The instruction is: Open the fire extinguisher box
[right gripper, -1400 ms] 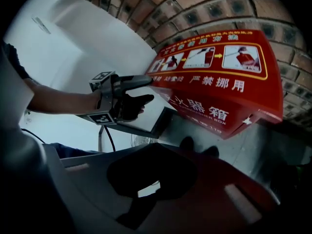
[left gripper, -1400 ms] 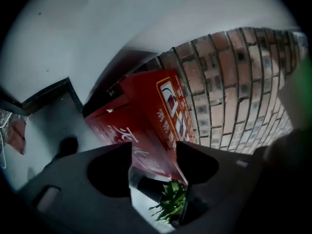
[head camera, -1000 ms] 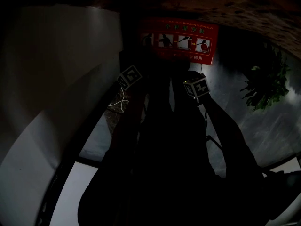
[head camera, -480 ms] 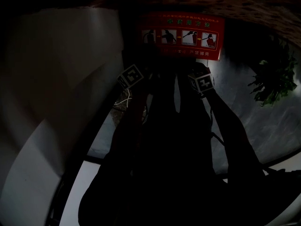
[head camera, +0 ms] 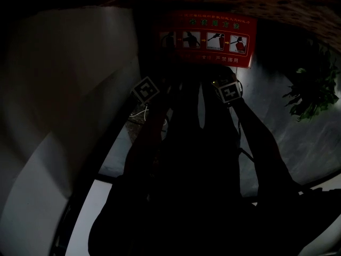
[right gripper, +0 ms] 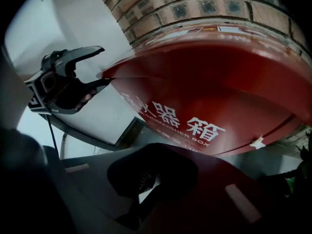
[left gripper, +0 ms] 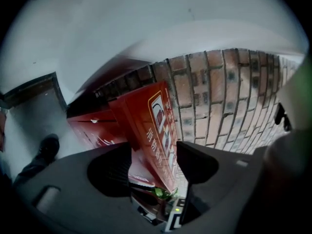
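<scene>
Red glossy metal fire extinguisher box [right gripper: 219,77] against rough brick wall [left gripper: 229,96]. Left gripper [left gripper: 153,155] jaws wide apart, thin flat lid edge between them, not clamped. Right gripper [right gripper: 148,177] jaws pinched together, empty, close by lettered face. Leafy plant [head camera: 311,92] off right, smooth white wall [head camera: 69,89] left

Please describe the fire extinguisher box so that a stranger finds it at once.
Find the brick wall. Against it stands the fire extinguisher box. It alone is red, with white lettering on it and a row of instruction pictures.
</scene>
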Demonstrator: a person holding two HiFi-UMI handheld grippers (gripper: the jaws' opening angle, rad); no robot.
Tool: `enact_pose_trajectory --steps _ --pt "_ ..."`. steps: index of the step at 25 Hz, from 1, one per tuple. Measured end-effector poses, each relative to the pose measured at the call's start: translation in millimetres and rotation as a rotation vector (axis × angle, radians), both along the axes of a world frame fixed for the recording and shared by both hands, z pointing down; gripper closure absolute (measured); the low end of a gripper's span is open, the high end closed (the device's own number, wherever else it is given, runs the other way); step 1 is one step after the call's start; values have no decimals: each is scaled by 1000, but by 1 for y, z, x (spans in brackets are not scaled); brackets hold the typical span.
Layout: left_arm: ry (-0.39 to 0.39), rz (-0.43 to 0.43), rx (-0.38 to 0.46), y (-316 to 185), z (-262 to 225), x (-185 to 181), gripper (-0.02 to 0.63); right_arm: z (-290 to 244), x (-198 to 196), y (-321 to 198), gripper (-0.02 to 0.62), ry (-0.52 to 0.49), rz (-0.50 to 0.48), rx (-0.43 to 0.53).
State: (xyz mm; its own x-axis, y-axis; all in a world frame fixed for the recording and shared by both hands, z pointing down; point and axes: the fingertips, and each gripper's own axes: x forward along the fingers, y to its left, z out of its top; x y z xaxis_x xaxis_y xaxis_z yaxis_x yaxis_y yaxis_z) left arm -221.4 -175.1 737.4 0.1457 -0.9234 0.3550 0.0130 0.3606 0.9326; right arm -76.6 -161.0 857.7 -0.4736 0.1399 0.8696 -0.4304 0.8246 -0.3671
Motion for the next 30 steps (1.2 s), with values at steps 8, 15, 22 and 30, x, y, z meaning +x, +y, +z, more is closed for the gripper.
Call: enact_pose_trajectory --steps 8,15,22,30 --pt "29 -27 29 3 -8 -6 321 7 -7 -17 603 -14 64 18" --pt "42 -34 115 7 -40 -11 325 8 -6 -25 603 -15 88 31" --pt "-13 4 185 -6 -82 -17 325 2 -10 -36 603 -30 164 20" --pt "-83 31 269 -32 -115 -31 327 1 -9 -34 603 -34 179 1"
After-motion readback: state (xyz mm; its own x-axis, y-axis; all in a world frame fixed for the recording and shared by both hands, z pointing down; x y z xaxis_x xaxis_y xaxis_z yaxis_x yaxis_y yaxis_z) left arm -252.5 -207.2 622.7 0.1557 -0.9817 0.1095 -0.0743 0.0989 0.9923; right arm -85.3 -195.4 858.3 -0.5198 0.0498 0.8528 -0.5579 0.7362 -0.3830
